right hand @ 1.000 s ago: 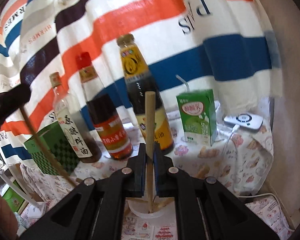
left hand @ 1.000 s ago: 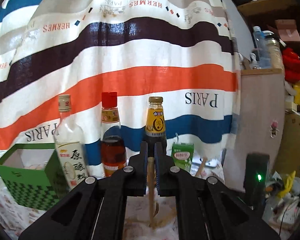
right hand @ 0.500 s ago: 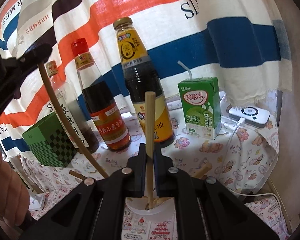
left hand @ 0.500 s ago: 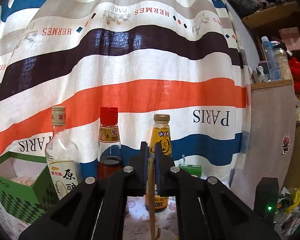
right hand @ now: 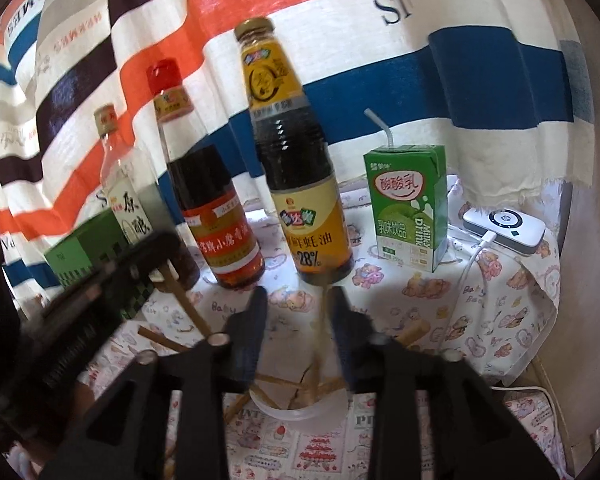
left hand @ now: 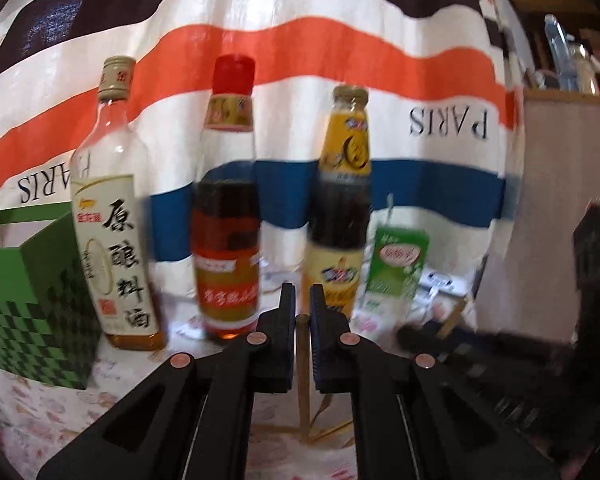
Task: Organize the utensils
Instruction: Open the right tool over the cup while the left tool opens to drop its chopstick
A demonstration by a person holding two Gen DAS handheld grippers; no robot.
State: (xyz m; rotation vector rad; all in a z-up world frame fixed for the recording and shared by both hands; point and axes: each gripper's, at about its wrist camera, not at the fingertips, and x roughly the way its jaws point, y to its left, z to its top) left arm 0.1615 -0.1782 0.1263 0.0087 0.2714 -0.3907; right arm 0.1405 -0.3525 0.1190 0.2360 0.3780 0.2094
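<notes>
Left wrist: left gripper point(left hand: 302, 312) pinches a wooden chopstick point(left hand: 302, 376) standing over the cup, rim hidden; blurred bottles, cooking-wine bottle point(left hand: 112, 216).

Right wrist: right gripper point(right hand: 296, 300) jaws apart, blurred chopstick point(right hand: 320, 332) between them; white cup point(right hand: 296, 410) holds chopsticks. Carton point(right hand: 408, 212) reads "Milk Drink"; oyster-sauce bottle point(right hand: 300, 184) "28%".

The right gripper point(right hand: 296, 300), clamped on a chopstick point(right hand: 318, 344) half a second ago, now has its jaws apart, the stick loose between them. The left gripper point(left hand: 302, 300) sits lower, its chopstick point(left hand: 302, 376) tip barely protruding.
</notes>
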